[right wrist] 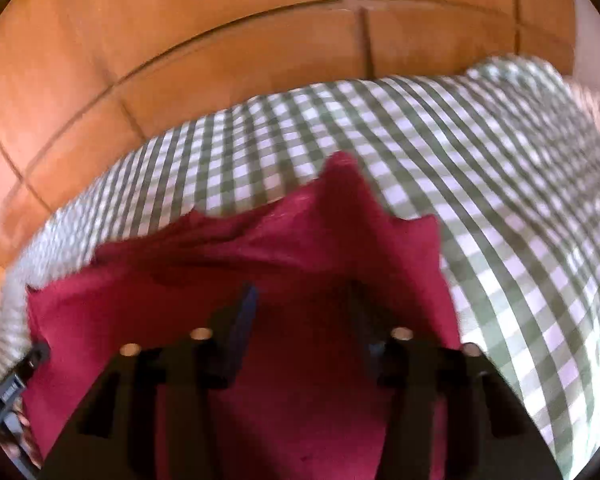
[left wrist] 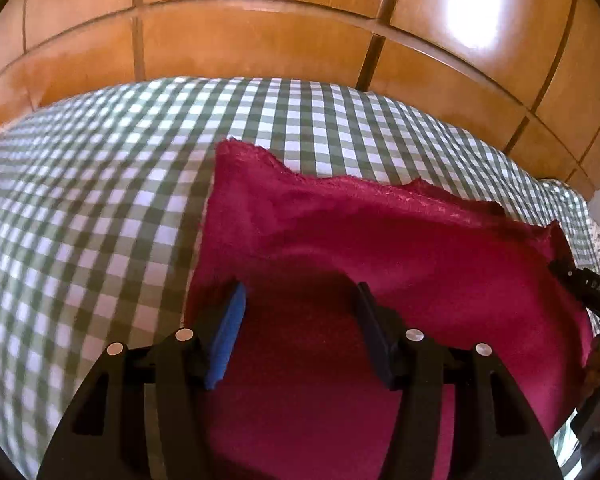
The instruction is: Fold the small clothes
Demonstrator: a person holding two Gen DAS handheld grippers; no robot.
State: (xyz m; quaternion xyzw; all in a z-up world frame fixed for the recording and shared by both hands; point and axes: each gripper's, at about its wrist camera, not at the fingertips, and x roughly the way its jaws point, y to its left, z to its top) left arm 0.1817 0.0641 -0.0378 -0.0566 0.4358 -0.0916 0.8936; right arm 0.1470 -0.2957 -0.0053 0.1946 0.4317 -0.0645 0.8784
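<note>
A dark red cloth [left wrist: 380,248] lies on a green-and-white checked bed cover [left wrist: 100,200]; its far edge is ragged and wavy. My left gripper [left wrist: 300,292] hangs open over the cloth's left part, blue pads apart, nothing between them. At the right edge of the left wrist view shows part of the other gripper [left wrist: 592,292]. In the right wrist view, which is blurred, the same red cloth [right wrist: 300,248] has a corner peaked upward. My right gripper [right wrist: 304,300] stands open above it with only cloth surface below the gap.
Orange-brown wooden wardrobe panels [left wrist: 260,40] rise behind the bed. The checked cover [right wrist: 500,200] spreads wide to the right of the cloth in the right wrist view. The other gripper [right wrist: 16,384] shows at the lower left edge there.
</note>
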